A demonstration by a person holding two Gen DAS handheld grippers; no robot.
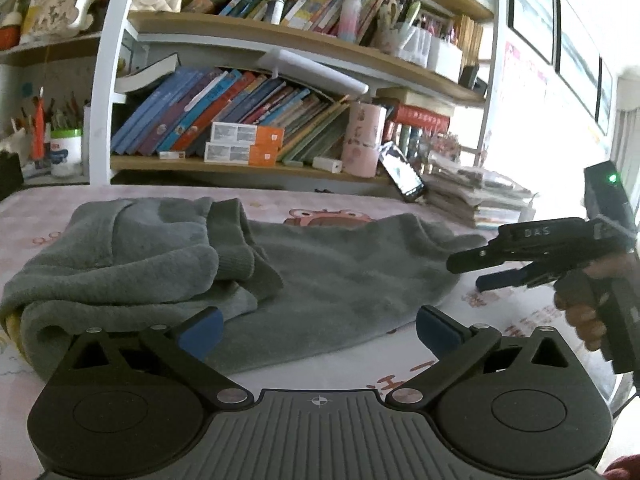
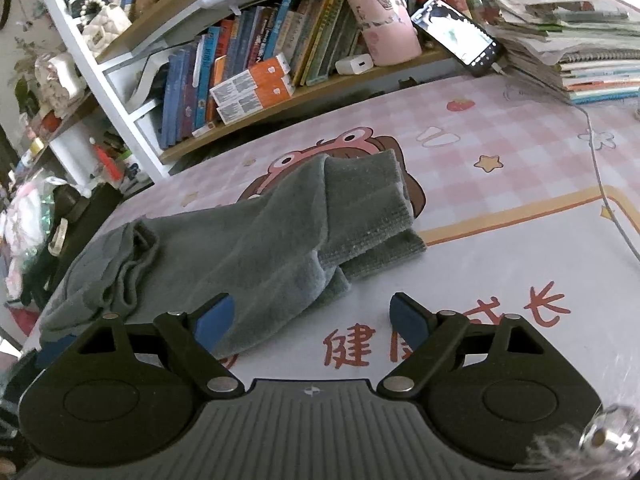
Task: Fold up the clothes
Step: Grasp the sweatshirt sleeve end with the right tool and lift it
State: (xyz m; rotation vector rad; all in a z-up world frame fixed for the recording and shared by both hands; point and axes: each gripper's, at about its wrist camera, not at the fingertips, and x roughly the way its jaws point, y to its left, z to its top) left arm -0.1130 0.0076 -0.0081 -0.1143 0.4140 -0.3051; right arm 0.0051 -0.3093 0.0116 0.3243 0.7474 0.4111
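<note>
The left gripper [image 1: 318, 330] is held just above the table [image 1: 320, 368], its jaws spread wide and empty. The right gripper [image 2: 312, 320] is likewise released, nothing between its pads, its jaws spread over the sweater's near edge. The grey sweater [image 1: 224, 276] is laid across the pink patterned table, its long axis running side to side, partly folded, with a ribbed cuff [image 2: 376, 208] doubled over on top. Behind it, a bookshelf [image 1: 256, 164] is seen.
</note>
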